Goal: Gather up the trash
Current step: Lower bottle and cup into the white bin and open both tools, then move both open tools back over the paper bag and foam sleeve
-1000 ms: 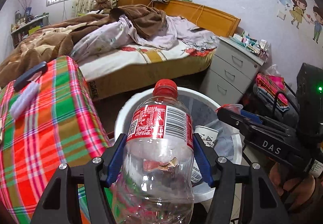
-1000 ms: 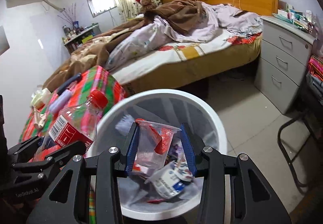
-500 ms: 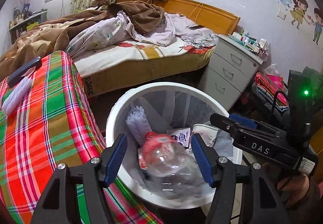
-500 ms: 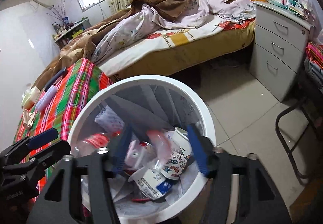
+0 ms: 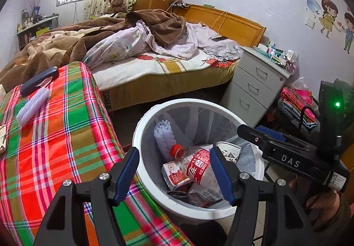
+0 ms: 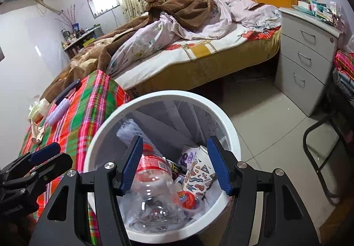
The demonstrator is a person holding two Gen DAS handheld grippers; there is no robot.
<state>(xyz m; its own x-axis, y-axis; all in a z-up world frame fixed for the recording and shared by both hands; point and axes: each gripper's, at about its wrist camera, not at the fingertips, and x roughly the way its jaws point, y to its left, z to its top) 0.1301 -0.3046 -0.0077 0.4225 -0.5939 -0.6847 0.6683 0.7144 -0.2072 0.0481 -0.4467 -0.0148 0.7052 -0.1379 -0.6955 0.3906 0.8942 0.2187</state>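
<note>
A white trash bin (image 5: 141,128) stands beside the plaid-covered table (image 5: 55,146); it also shows in the right wrist view (image 6: 230,135). Inside lie a clear cola bottle (image 5: 199,168) with a red cap, a red carton (image 5: 174,175), a patterned paper cup (image 6: 199,175), a clear plastic cup (image 6: 188,199) and a white foam piece (image 5: 162,137). The bottle (image 6: 154,184) shows in the right wrist view too. My left gripper (image 5: 174,177) is open and empty above the bin's near rim. My right gripper (image 6: 174,166) is open and empty over the bin.
On the table lie a foam strip (image 5: 33,104), a dark flat object (image 5: 39,80) and crumpled tissue (image 6: 38,108). An unmade bed (image 5: 154,55), a grey drawer unit (image 5: 254,84) and a black chair frame (image 6: 320,146) stand around the tiled floor.
Both grippers opened: the left let go of the cola bottle and the right let go of the plastic cup. Both items now lie in the bin.
</note>
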